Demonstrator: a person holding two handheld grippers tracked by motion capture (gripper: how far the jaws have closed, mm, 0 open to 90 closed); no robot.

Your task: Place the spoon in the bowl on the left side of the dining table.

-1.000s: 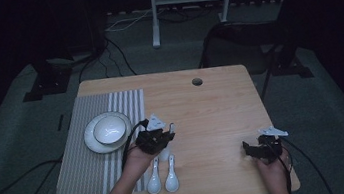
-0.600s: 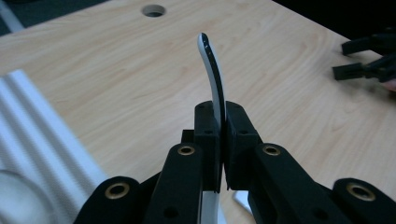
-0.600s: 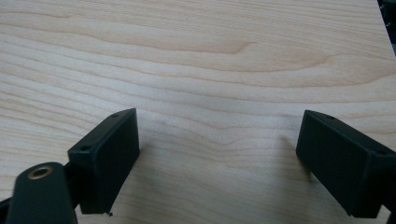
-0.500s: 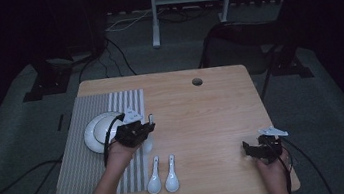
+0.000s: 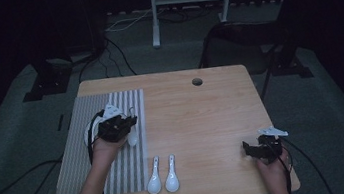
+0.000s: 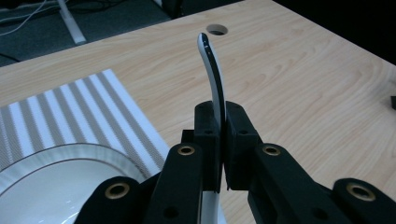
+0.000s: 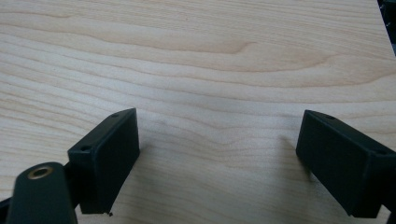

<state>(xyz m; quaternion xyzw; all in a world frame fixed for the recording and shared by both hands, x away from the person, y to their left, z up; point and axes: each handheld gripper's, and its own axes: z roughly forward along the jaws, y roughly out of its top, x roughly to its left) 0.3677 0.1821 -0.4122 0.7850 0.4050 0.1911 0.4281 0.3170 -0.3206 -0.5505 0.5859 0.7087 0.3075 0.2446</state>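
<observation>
Left tool (image 6: pixel 219 140): jaws closed on a white ceramic spoon (image 6: pixel 212 74), clamped edge-on between the two black pads. The handle rises out of the grip and curves up and away from the tool; a little white shows below the jaws, presumably the bowl end, though that part is mostly hidden. In the high view the left tool (image 5: pixel 113 127) sits above the striped placemat (image 5: pixel 77 175), with the spoon (image 5: pixel 132 135) showing at its right side, over the mat's right edge. Directly under and to the left of this tool lies a white plate with a thin rim line (image 6: pixel 56 161), resting on the placemat (image 6: pixel 60 112); beyond the jaw tips is bare table (image 6: pixel 303 84) with a round cable hole (image 6: pixel 217 29). Two more white spoons (image 5: pixel 163 176) lie side by side on the table, bowls toward the person, nearer the front edge than the left tool and just right of the mat. Right tool (image 7: pixel 217 158): jaws wide apart, nothing between them, bare wood beneath. High view places the right tool (image 5: pixel 262 146) near the table's front right corner, well apart from the spoons.
</observation>
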